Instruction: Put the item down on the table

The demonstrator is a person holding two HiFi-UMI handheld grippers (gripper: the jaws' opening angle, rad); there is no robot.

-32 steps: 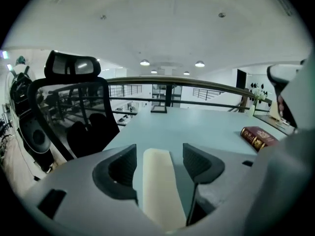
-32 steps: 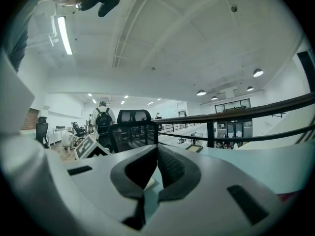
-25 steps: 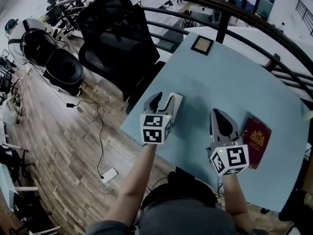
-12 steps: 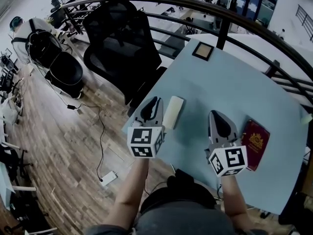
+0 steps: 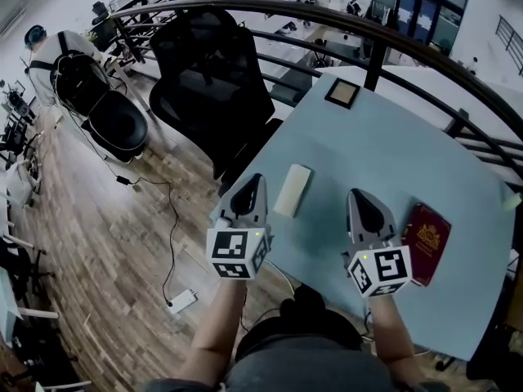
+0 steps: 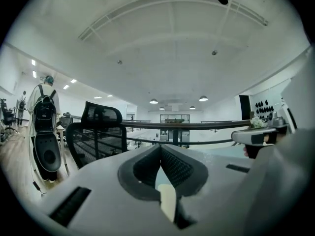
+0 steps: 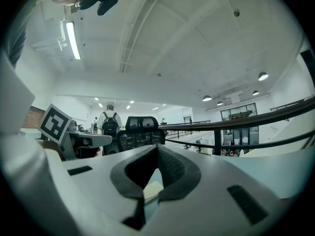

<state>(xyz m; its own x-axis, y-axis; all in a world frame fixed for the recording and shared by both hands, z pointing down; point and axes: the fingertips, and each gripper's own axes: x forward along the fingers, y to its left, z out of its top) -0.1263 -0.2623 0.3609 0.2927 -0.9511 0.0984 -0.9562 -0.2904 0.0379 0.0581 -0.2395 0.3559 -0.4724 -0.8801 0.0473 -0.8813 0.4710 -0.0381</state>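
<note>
On my left gripper the fingers are pressed together, empty; I'd draw clear without nudging the mid-frame cream block.

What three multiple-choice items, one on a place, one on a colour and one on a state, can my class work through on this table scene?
1. Where does the cream rectangular block lie?
A) On the pale blue table, just right of the left gripper.
B) On the black chair.
C) On the wooden floor.

2. What colour is the small booklet beside the right gripper?
A) Green.
B) Dark red.
C) White.

3. How do the left gripper's jaws stand?
A) Wide apart.
B) Clamped on the block.
C) Shut with nothing between them.

Answers:
1 A, since the head view shows it flat on the tabletop.
2 B, since its cover is dark red with a gold crest.
3 C, since the left gripper view shows the pads meeting with nothing held.
</note>
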